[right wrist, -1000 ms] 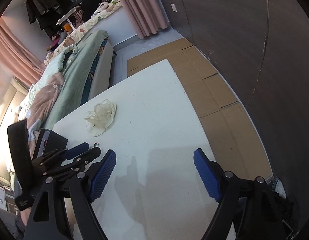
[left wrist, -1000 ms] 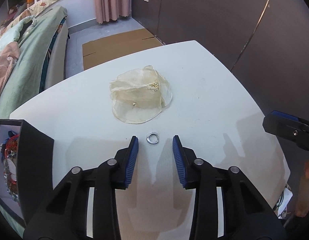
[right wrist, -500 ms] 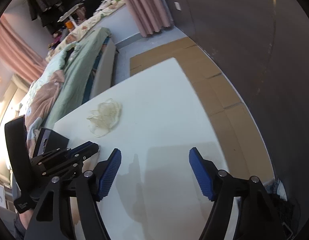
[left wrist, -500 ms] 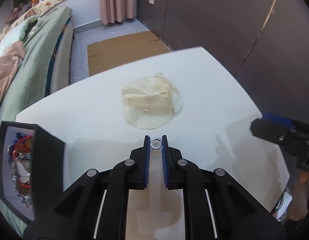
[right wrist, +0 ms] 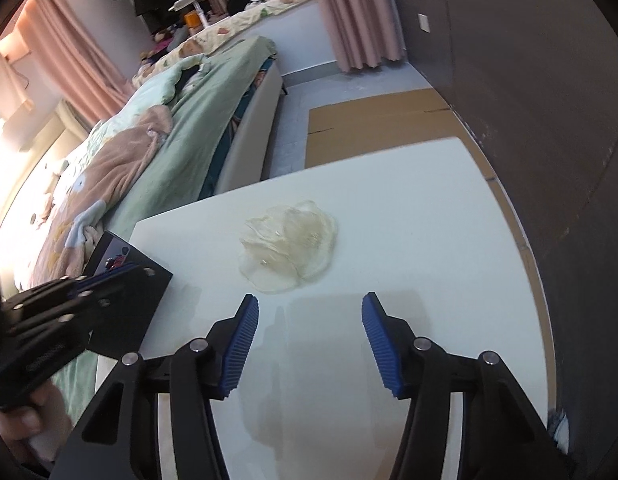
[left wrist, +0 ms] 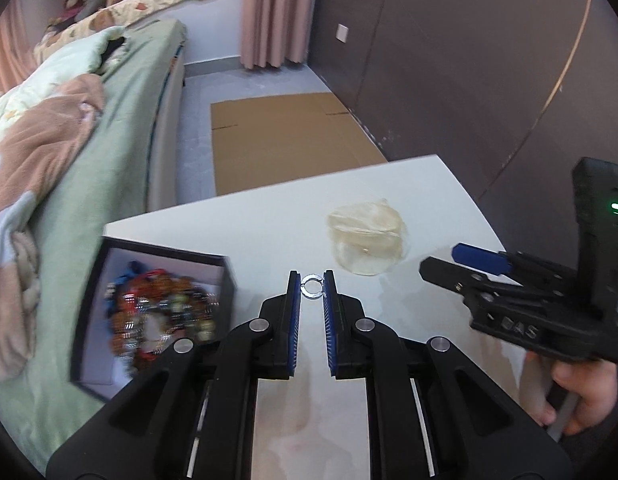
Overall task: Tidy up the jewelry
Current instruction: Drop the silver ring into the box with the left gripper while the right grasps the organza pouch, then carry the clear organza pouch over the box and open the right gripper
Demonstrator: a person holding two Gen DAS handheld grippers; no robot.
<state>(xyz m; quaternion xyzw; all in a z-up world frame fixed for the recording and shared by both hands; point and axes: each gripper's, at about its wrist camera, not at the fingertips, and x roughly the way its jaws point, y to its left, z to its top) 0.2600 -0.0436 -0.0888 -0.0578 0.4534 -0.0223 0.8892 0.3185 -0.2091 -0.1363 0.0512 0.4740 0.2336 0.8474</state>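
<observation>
My left gripper (left wrist: 311,280) is shut on a small silver ring (left wrist: 312,286) and holds it above the white table (left wrist: 269,216). To its left lies an open black jewelry box (left wrist: 157,312) full of colourful beads; it also shows in the right wrist view (right wrist: 129,276). A sheer cream organza pouch (left wrist: 367,236) lies on the table to the right; it also shows in the right wrist view (right wrist: 289,246). My right gripper (right wrist: 309,304) is open and empty, just short of the pouch. The right gripper also shows in the left wrist view (left wrist: 481,264).
A bed with green and brown blankets (left wrist: 69,160) runs along the table's left side. Flattened cardboard (left wrist: 285,140) lies on the floor beyond the table. A dark wall (right wrist: 549,120) stands close on the right.
My left gripper closed on the ring, lifted it off the table and swung left toward the jewelry box. My right gripper turned toward the pouch.
</observation>
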